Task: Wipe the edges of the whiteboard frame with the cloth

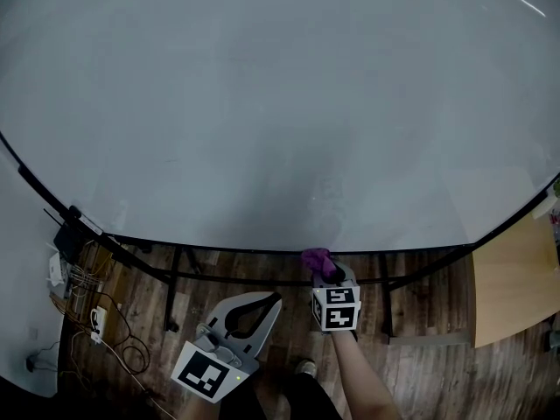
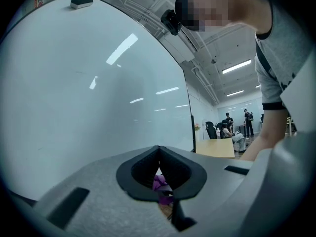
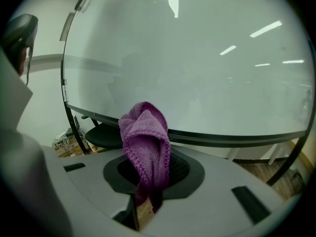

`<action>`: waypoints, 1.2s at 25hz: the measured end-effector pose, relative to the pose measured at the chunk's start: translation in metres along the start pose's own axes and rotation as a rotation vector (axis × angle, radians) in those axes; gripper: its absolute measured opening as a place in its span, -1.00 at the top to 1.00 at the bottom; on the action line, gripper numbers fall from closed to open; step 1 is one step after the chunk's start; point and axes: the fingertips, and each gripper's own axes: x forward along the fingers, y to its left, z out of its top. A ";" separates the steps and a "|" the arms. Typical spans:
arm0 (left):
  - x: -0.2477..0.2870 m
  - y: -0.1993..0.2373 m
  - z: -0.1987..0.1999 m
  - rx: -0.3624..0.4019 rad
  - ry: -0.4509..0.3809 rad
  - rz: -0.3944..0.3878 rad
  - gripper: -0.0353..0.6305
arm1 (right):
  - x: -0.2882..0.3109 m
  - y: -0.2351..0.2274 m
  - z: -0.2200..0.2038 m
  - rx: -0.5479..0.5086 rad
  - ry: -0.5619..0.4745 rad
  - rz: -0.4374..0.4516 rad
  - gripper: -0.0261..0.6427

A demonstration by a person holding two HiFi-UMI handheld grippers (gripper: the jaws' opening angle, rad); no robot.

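My right gripper (image 1: 327,276) is clamped on the purple cloth (image 1: 317,260). The cloth's bunched top sits right at the lower edge of the whiteboard frame (image 1: 219,250), bottom centre of the head view; I cannot tell if it touches. That dark edge runs unobstructed to both sides along the whiteboard (image 1: 262,103). The stand legs (image 1: 175,289) are beneath it. My left gripper (image 1: 276,299) has its jaw tips together, holding nothing, over the wooden floor (image 1: 420,322) just left of the right one. Cables (image 1: 87,297) crowd the lower left, and a wooden tabletop (image 1: 516,287) sits at the lower right.
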 end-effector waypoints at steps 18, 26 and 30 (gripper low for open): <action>0.055 -0.047 0.003 0.017 0.012 -0.026 0.84 | -0.025 -0.080 -0.014 0.027 -0.001 -0.037 0.69; 0.070 -0.066 0.006 0.028 0.004 -0.014 0.84 | -0.036 -0.114 -0.020 0.032 -0.002 -0.058 0.69; 0.078 -0.076 0.006 0.031 0.008 -0.009 0.84 | -0.040 -0.130 -0.023 0.044 -0.004 -0.066 0.69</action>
